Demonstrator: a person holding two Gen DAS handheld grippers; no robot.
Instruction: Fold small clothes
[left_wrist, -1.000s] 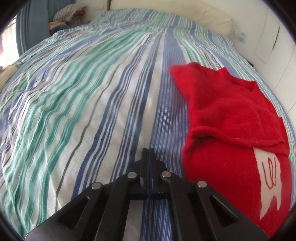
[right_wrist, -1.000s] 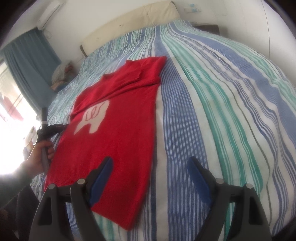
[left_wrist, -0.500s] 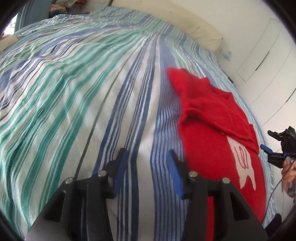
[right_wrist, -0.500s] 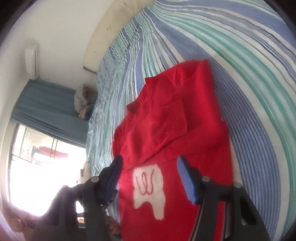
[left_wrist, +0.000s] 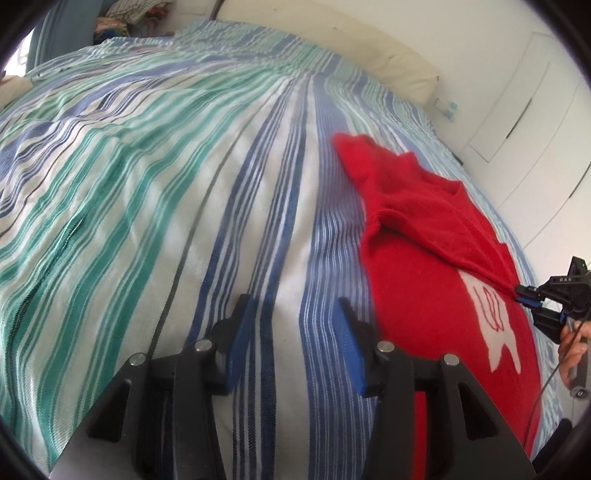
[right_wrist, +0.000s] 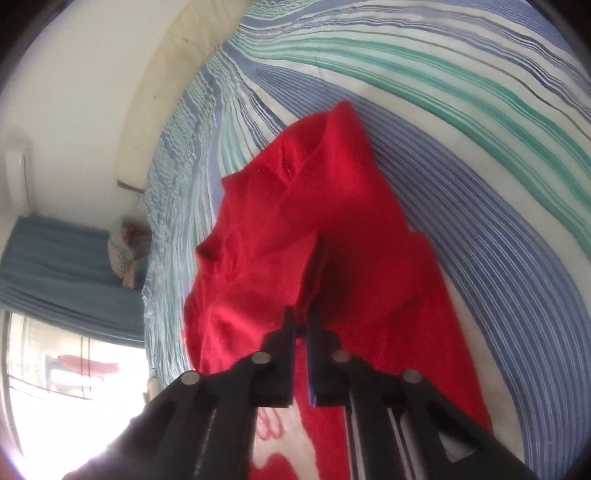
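One red sweater (left_wrist: 424, 280) lay on the right side of the striped bedspread (left_wrist: 155, 192), white patch facing up. Right gripper (right_wrist: 301, 325) had its jaws pinched on a folded sleeve edge, lifting it. Left gripper (left_wrist: 293, 325) hovered over bare bedspread left of the sweater, jaws spread, holding nothing.

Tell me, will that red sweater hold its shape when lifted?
Probably not: the red sweater already drapes in soft folds where the right gripper pinches its sleeve. Its fuzzy knit likely grips rather than slips. It looks light, lying on the striped bedspread.
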